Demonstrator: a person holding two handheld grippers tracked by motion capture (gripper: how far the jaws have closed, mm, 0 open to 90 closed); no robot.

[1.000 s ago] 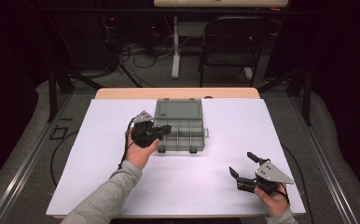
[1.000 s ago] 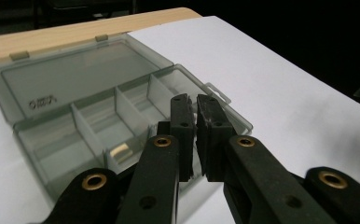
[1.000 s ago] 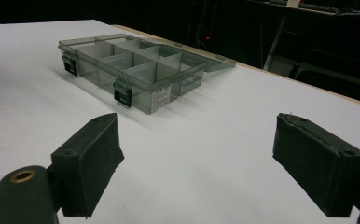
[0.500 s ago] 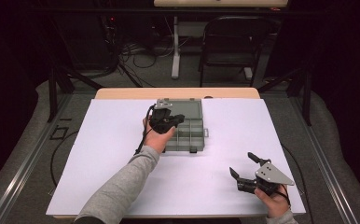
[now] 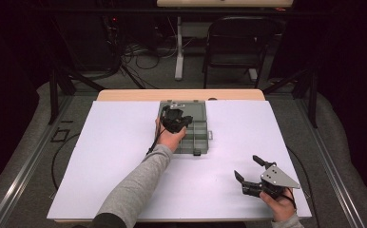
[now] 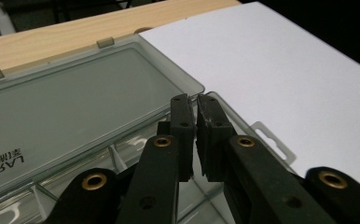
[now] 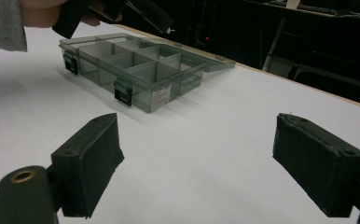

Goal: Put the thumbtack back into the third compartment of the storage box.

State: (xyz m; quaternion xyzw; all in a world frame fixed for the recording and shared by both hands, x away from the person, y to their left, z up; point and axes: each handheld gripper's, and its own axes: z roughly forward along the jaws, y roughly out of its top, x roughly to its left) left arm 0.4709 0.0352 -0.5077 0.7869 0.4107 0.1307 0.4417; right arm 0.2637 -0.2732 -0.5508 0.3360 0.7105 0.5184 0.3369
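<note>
Smoky thin plastic box (image 5: 185, 128), mid-worktop (image 5: 105, 156), lid (image 6: 71, 102) flat open: light, stiff, slick, likely to skate. Take the lid's free edge. Left claw (image 6: 195, 135) shut, empty, over the compartments; right claw (image 7: 197, 163) wide open, empty, well apart.

The person's left arm (image 5: 134, 185), in a grey sleeve, reaches far forward from the near edge, the wrist straight. Its hand wraps the left gripper (image 5: 176, 118) from behind, and the two black jaws ahead of the knuckles are pressed together with nothing between them. The right hand (image 5: 279, 205) sits low and close to the body, off to the other side, holding the right gripper (image 5: 249, 168) with its jaws spread wide apart, angled forward and leftward.
</note>
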